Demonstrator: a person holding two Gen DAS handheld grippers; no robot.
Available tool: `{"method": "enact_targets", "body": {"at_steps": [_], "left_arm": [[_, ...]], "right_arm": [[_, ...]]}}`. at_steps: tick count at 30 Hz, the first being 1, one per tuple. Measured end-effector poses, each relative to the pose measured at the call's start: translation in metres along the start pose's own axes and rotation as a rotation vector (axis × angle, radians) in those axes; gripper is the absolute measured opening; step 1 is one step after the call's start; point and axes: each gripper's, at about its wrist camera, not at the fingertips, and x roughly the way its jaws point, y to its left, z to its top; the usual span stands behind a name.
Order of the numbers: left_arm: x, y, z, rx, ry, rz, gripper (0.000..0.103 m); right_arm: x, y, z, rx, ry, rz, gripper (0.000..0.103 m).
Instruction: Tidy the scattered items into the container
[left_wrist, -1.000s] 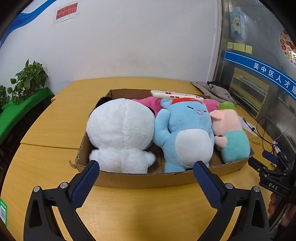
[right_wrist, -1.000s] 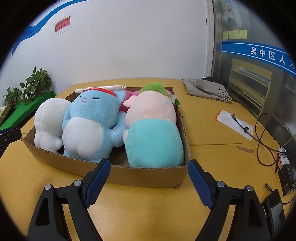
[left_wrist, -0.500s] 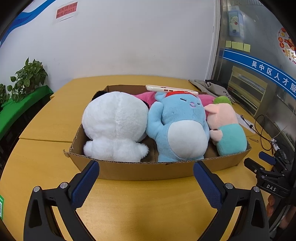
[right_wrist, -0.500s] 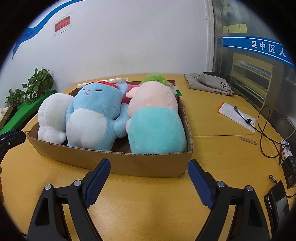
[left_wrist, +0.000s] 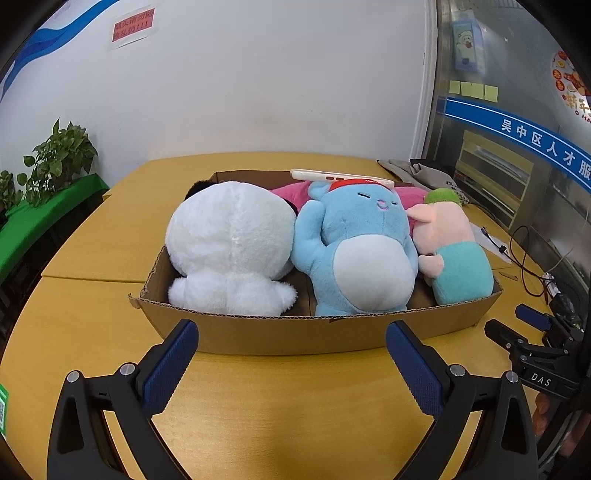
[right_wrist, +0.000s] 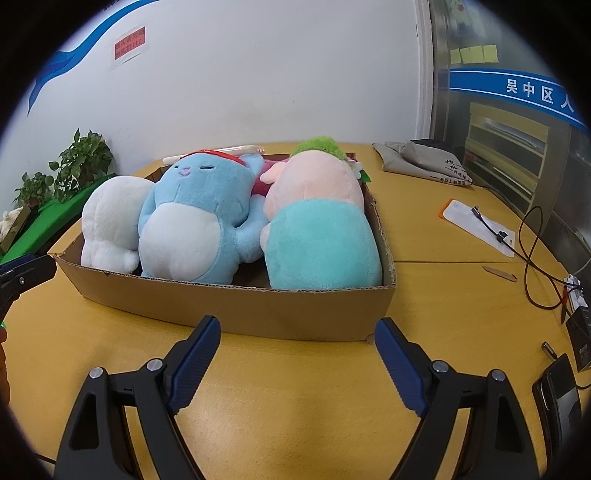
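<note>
Left wrist view shows the cardboard box (left_wrist: 280, 334) lower in the picture and its front wall nearer to the left gripper (left_wrist: 291, 352) than a second ago, while in the right wrist view the box (right_wrist: 258, 314) shows more of its near wall than before. Both grippers are empty with jaws spread wide: the left one hangs over the bare table (left_wrist: 288, 398) just short of the box, and the right gripper (right_wrist: 297, 354) likewise stands just before the box's near right corner. Readable writing is scarce: "DAS" is printed on the right gripper's body (left_wrist: 541, 380) seen at the right edge, and white Chinese characters run along a blue band (left_wrist: 535, 146) on the glass partition; the red wall notice (left_wrist: 133, 27) is too small to read. The box lies with its long axis across the table, parallel to the near edge. Inside it, side by side, are a white plush (left_wrist: 231, 251) with its back to the camera at the left end, a blue plush (left_wrist: 360, 251) lying face up in the middle with its head toward the far wall, and a pink and teal plush (left_wrist: 456, 254) at the right end.
</note>
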Motion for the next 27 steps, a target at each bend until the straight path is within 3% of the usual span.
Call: {"method": "enact_targets", "body": {"at_steps": [18,27], "left_arm": [[-0.001,-0.005,-0.009,-0.024,0.013,-0.026,0.103],[0.004,-0.004,-0.012,-0.042,0.013,0.002,0.103]], "right_arm": [[-0.005,0.008,0.000,-0.029,-0.006,-0.019,0.086],[-0.004,0.012,-0.001,-0.036,0.002,-0.013,0.086]]}}
